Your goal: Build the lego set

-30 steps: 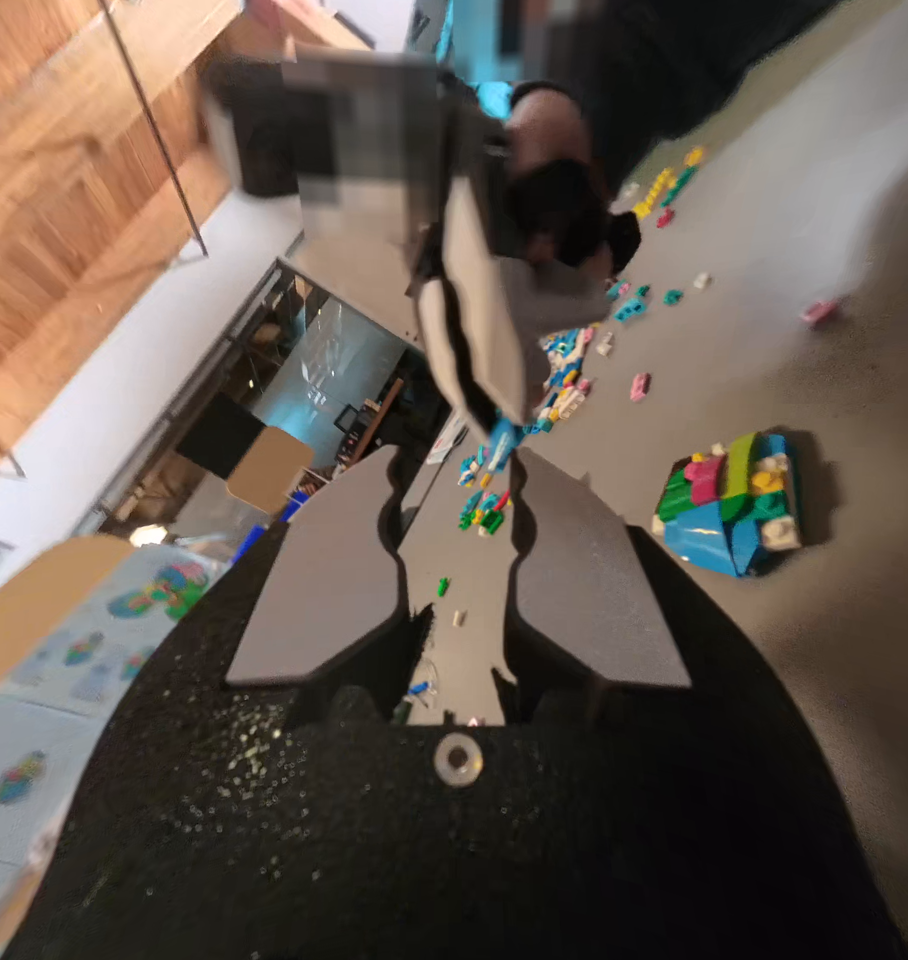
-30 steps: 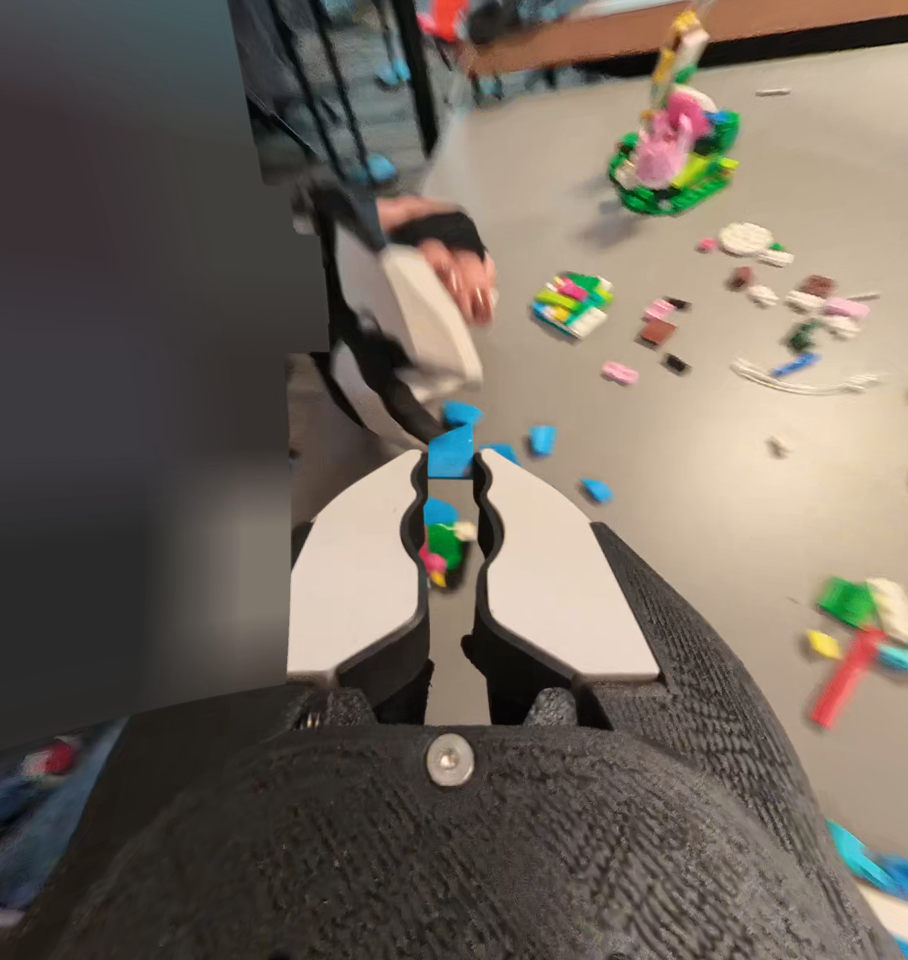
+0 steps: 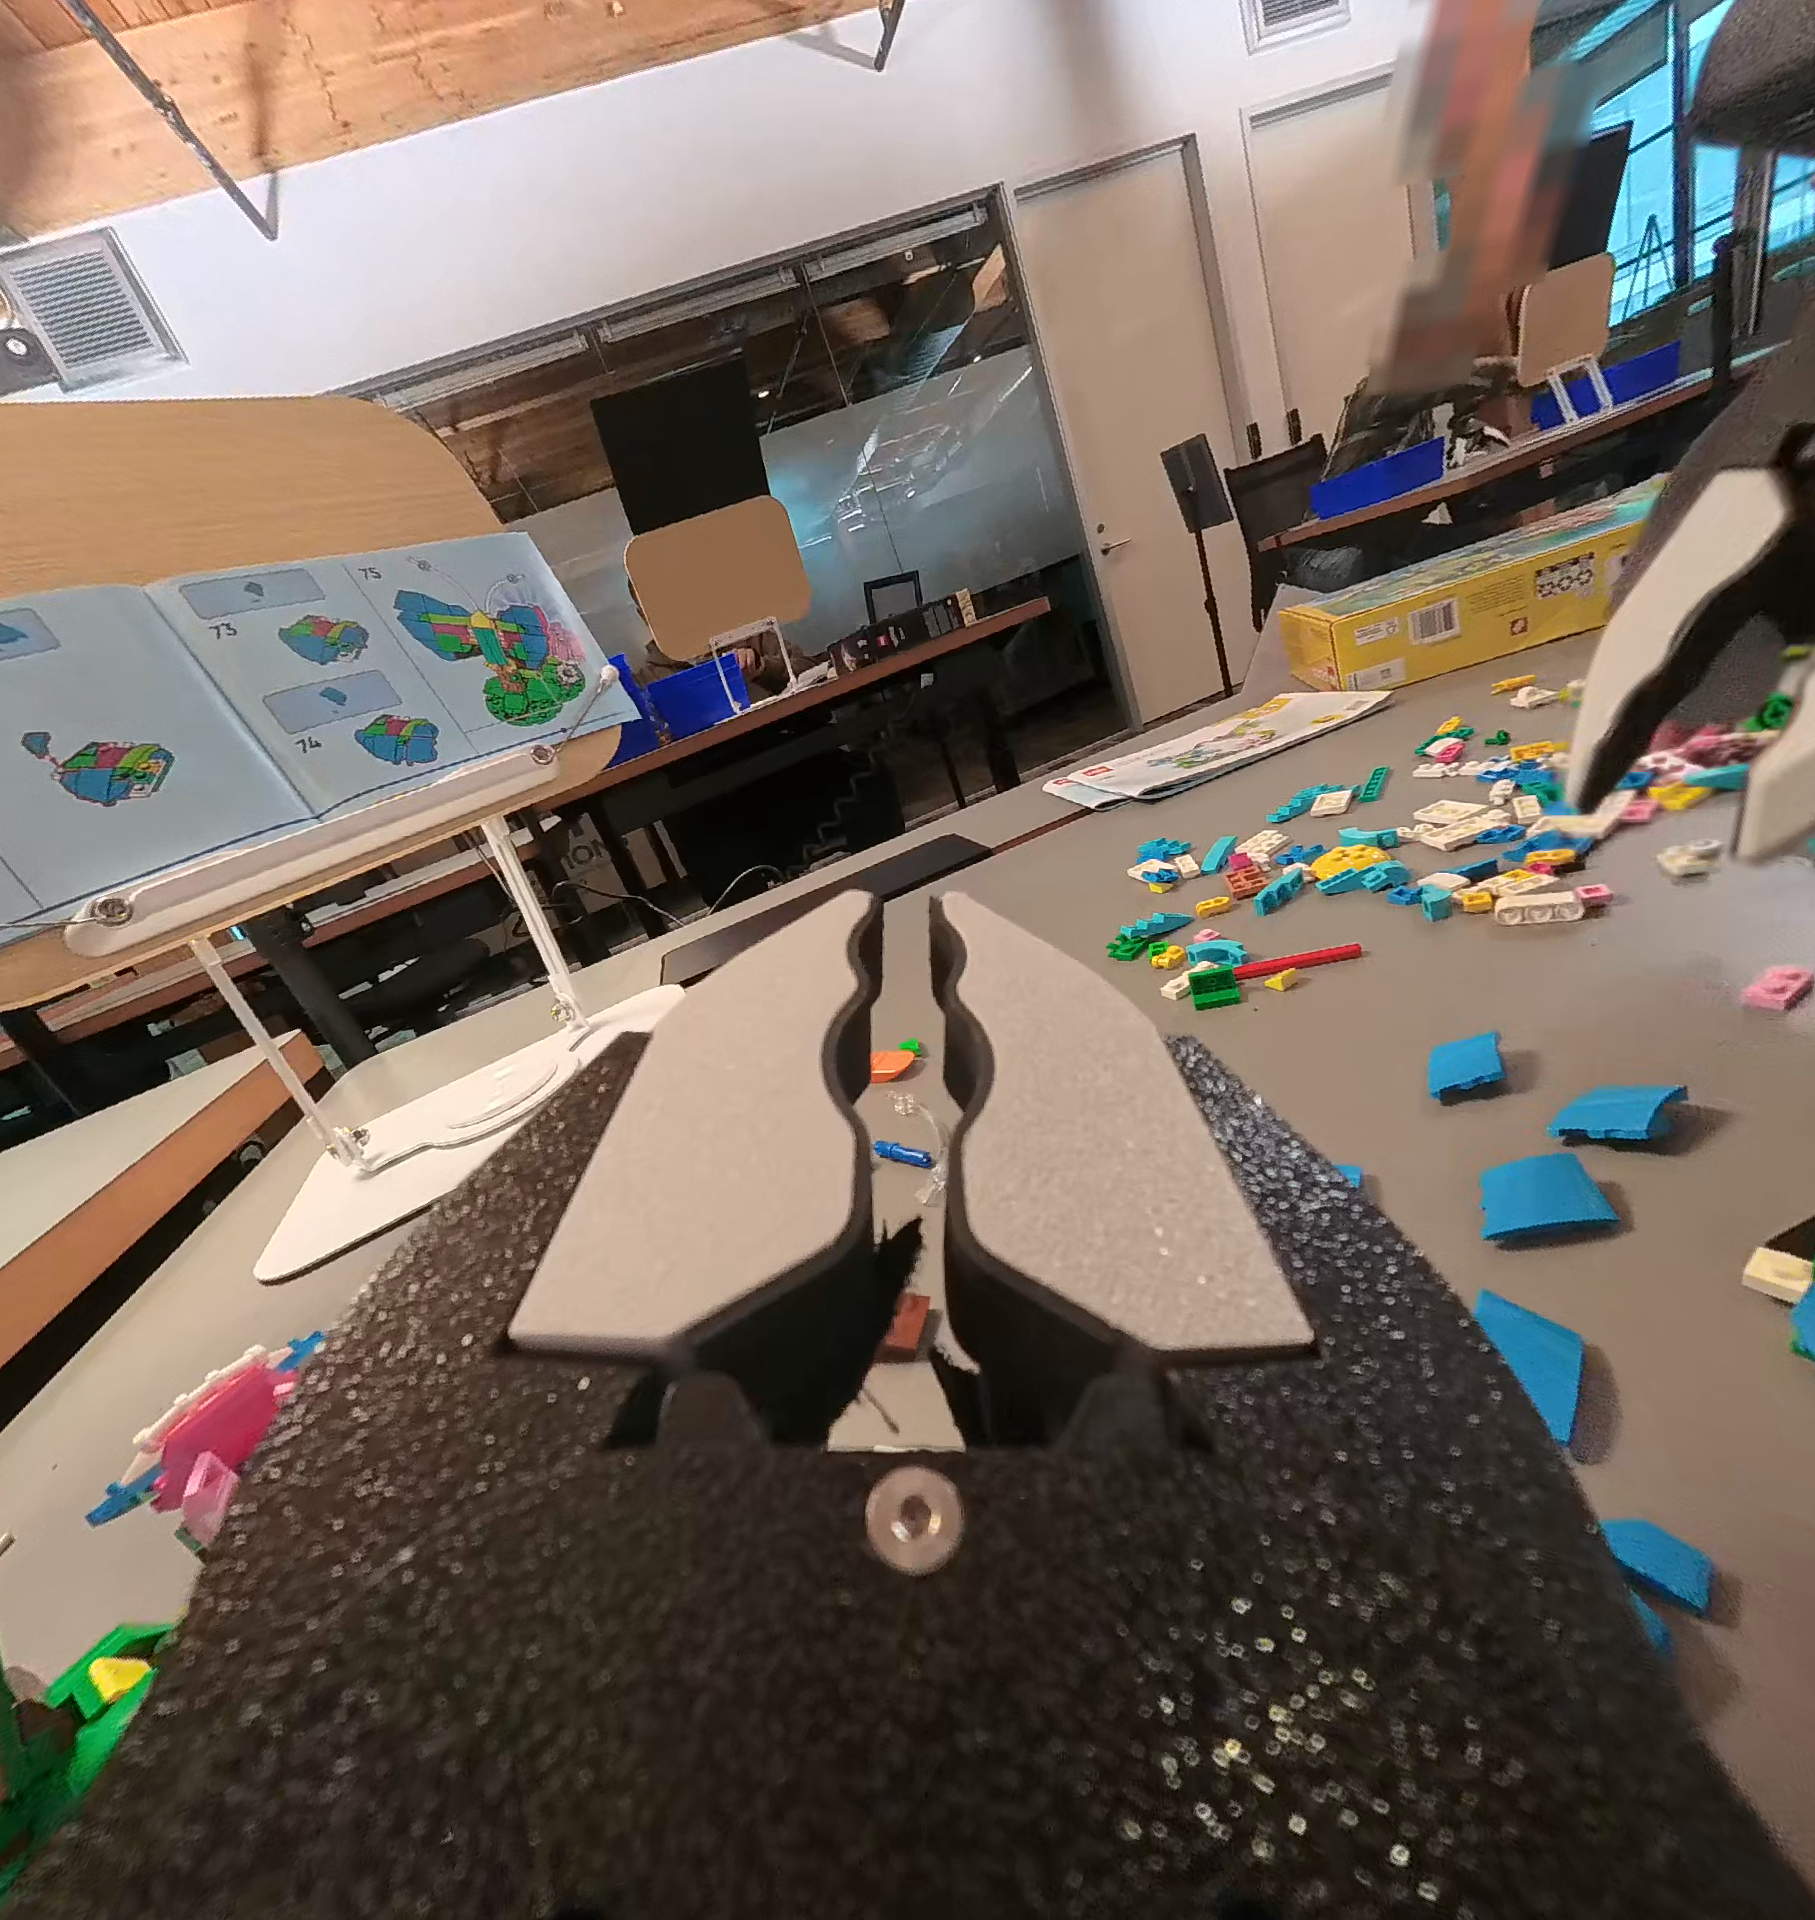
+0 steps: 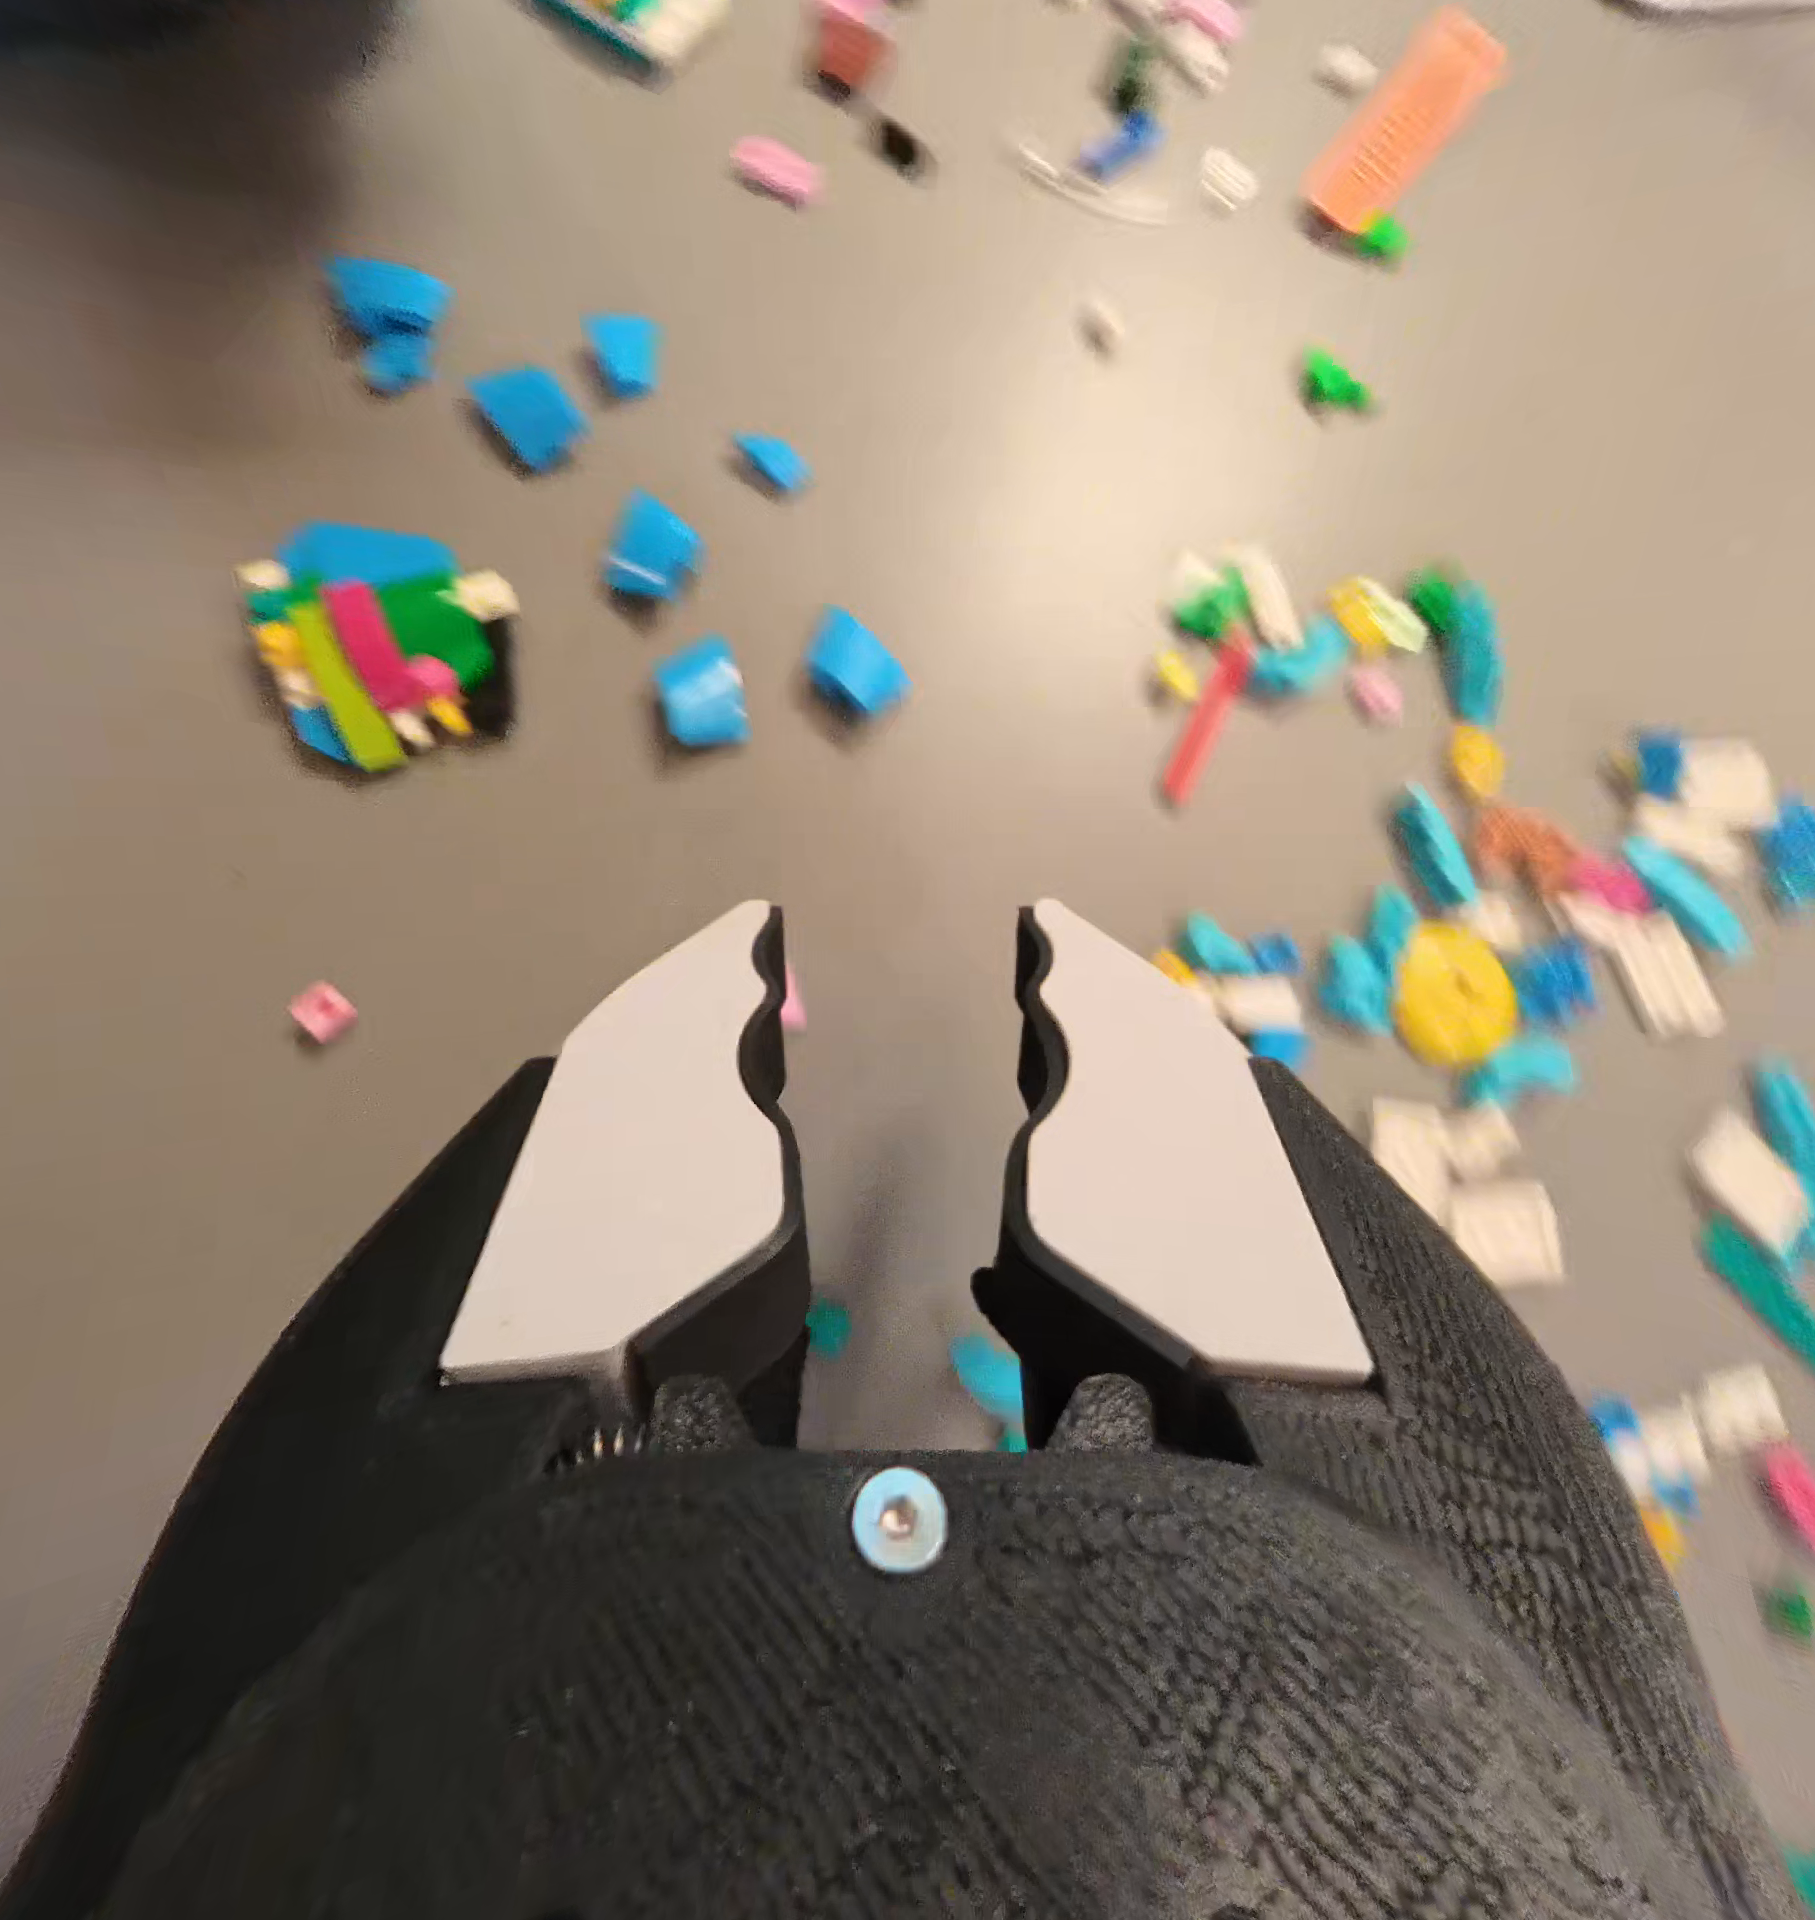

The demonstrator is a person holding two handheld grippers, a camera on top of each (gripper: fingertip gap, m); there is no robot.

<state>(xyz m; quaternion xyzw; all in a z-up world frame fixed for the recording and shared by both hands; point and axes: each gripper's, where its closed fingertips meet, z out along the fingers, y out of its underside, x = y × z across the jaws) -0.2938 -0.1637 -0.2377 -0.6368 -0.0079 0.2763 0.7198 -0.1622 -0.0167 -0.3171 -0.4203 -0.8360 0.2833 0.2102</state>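
With both grippers empty, the right gripper [image 4: 898, 925] spread wide and the left gripper [image 3: 908, 914] nearly closed, picking a blue curved piece [image 4: 854, 665] at twelve o'clock is calling for a square descent, the half-built wing [image 4: 378, 644] lying at ten o'clock.

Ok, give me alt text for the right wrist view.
The right gripper hangs open and empty above a grey table strewn with loose Lego pieces. Blue curved pieces lie ahead, beside a small multicoloured build; the picture is motion-blurred.
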